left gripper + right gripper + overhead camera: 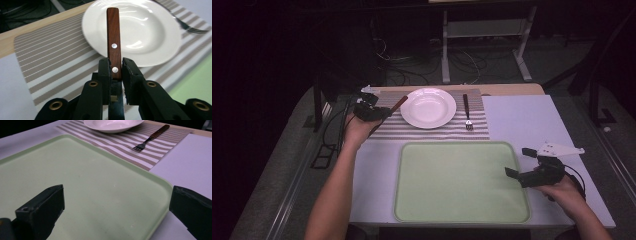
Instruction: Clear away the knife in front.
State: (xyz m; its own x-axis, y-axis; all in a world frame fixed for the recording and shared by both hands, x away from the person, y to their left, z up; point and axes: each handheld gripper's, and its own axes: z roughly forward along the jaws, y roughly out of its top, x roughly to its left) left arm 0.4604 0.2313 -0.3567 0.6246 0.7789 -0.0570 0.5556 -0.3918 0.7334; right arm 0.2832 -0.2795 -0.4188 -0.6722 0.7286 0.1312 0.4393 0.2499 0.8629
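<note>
My left gripper [387, 112] is shut on the wooden handle [113, 37] of a utensil [398, 104], held just above the striped placemat [437, 132] left of the white plate [428, 107]. The handle, with two metal rivets, points toward the plate [140, 30]. The jaws hide the utensil's other end. A fork [467, 112] with a dark handle lies on the mat right of the plate. My right gripper [519, 162] stands open over the right edge of the pale green tray [462, 182], nothing between its jaws [117, 192].
The tray [75, 182] lies bare on the white table top [522, 120] in front of the placemat [120, 143]. The fork [150, 138] and plate [112, 123] sit beyond it. Cables and a metal frame [484, 30] lie on the floor behind the table.
</note>
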